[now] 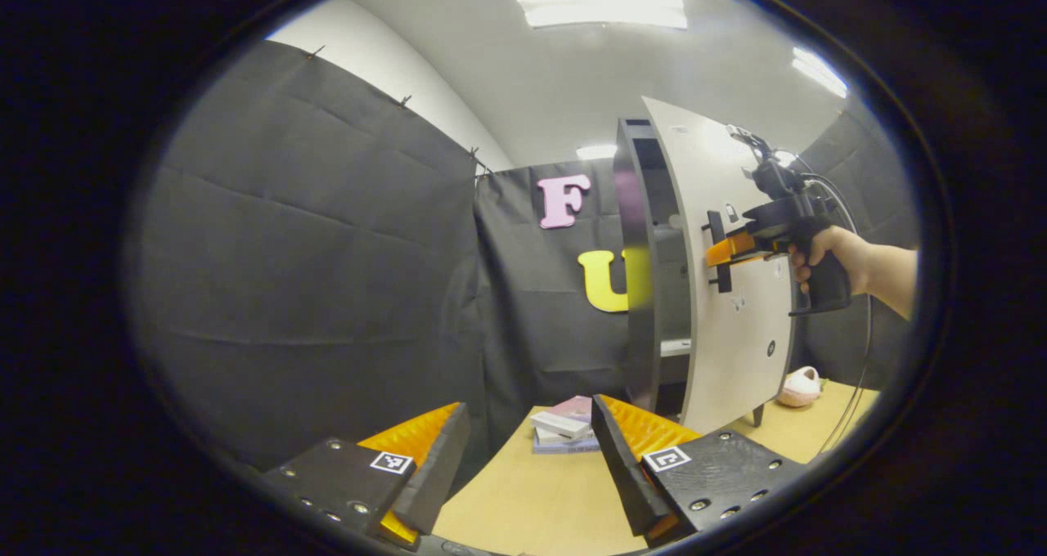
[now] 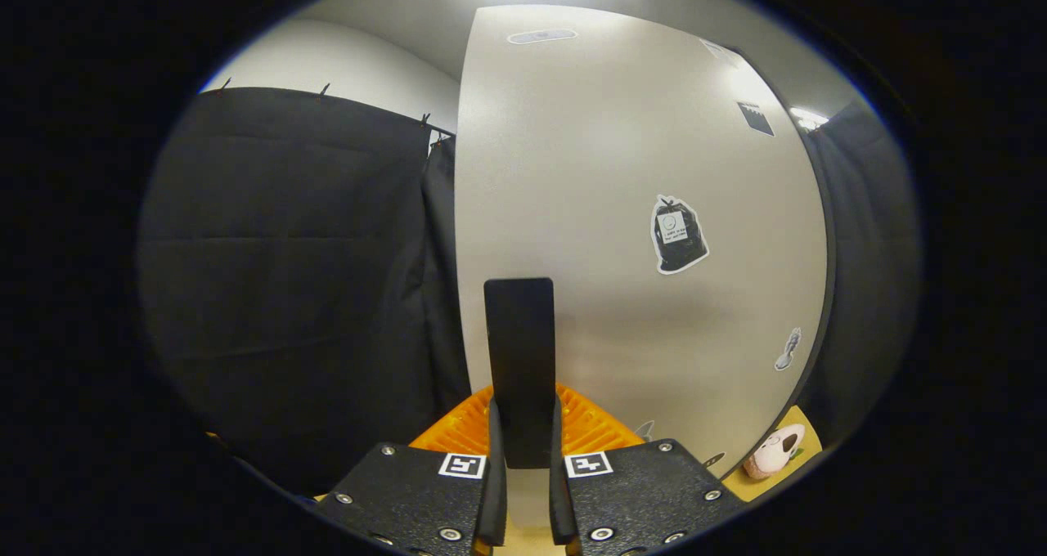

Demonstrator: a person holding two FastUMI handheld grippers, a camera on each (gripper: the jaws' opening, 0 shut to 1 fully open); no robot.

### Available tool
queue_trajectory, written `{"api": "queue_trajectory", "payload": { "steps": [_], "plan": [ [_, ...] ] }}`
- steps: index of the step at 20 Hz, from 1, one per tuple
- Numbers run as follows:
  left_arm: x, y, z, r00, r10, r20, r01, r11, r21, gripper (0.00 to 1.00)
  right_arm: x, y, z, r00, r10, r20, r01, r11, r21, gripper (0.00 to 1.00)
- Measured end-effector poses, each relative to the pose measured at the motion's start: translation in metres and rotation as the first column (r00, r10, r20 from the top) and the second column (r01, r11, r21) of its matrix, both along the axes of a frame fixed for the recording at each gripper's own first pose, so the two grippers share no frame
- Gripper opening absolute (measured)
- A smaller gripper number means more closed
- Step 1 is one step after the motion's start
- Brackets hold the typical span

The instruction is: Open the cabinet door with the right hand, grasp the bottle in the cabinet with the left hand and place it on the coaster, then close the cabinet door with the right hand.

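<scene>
A white cabinet door (image 1: pixel 736 351) stands ajar, its free edge swung out from the dark cabinet frame (image 1: pixel 638 294). In the left gripper view, a hand (image 1: pixel 826 253) holds my right gripper (image 1: pixel 724 249) against the door's black bar handle (image 1: pixel 723 282). In the right gripper view, my right gripper (image 2: pixel 523 409) is shut on that upright handle (image 2: pixel 519 351), with the door face (image 2: pixel 613 172) right behind it. My left gripper (image 1: pixel 530 413) hangs open low over the wooden table (image 1: pixel 523 499), left of the cabinet, with nothing between its fingers. Through the gap I see a pale shelf (image 1: pixel 675 346).
A small stack of books (image 1: pixel 564 429) lies on the table just ahead of my left gripper. A pink plush toy (image 1: pixel 799 387) (image 2: pixel 777 450) sits on the table beyond the door. Black cloth walls close the booth on the left and back.
</scene>
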State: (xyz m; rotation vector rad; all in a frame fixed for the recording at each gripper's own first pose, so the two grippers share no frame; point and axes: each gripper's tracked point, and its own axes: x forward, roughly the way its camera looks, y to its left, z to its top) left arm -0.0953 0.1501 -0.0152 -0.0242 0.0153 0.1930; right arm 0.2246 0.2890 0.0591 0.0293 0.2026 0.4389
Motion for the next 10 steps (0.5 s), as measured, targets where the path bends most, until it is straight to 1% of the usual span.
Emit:
{"api": "queue_trajectory", "payload": {
  "steps": [1, 2, 4, 5, 6, 7, 8, 9, 10],
  "plan": [
    [0.002, -0.005, 0.001, 1.0, -0.009, 0.001, 0.009, 1.0, -0.002, 0.86, -0.002, -0.002, 0.0, 1.0, 0.003, 0.0, -0.003, 1.0, 0.002, 0.21],
    [0.002, -0.009, 0.0, 1.0, -0.017, 0.001, 0.017, 1.0, -0.006, 0.9, -0.003, -0.002, 0.0, 1.0, 0.007, 0.001, -0.007, 1.0, 0.003, 0.21],
    [0.004, -0.022, 0.001, 0.999, -0.034, 0.001, 0.034, 0.999, -0.014, 0.9, -0.008, -0.006, 0.001, 1.0, 0.019, -0.001, -0.019, 1.0, 0.002, 0.21],
    [0.005, -0.029, 0.004, 0.999, -0.044, 0.005, 0.044, 0.999, -0.014, 0.9, -0.011, -0.007, 0.001, 1.0, 0.026, -0.002, -0.026, 1.0, 0.001, 0.19],
    [0.006, -0.036, 0.006, 0.999, -0.052, 0.011, 0.052, 0.999, -0.01, 0.82, -0.013, -0.007, 0.001, 0.999, 0.032, 0.0, -0.032, 0.999, 0.001, 0.19],
    [0.007, -0.041, 0.009, 0.998, -0.057, 0.016, 0.057, 0.998, -0.005, 0.86, -0.015, -0.007, 0.001, 0.999, 0.035, 0.001, -0.035, 0.999, 0.002, 0.21],
    [0.007, -0.047, 0.009, 0.998, -0.062, 0.017, 0.062, 0.998, -0.004, 0.86, -0.017, -0.01, 0.001, 0.999, 0.036, 0.003, -0.036, 0.999, 0.004, 0.21],
    [0.008, -0.053, 0.011, 0.998, -0.068, 0.017, 0.068, 0.998, -0.005, 0.9, -0.02, -0.013, 0.003, 0.999, 0.036, 0.005, -0.036, 0.999, 0.005, 0.21],
    [0.008, -0.058, 0.01, 0.997, -0.072, 0.018, 0.072, 0.997, -0.006, 0.9, -0.022, -0.015, 0.004, 0.999, 0.037, 0.006, -0.037, 0.999, 0.007, 0.21]
  ]
}}
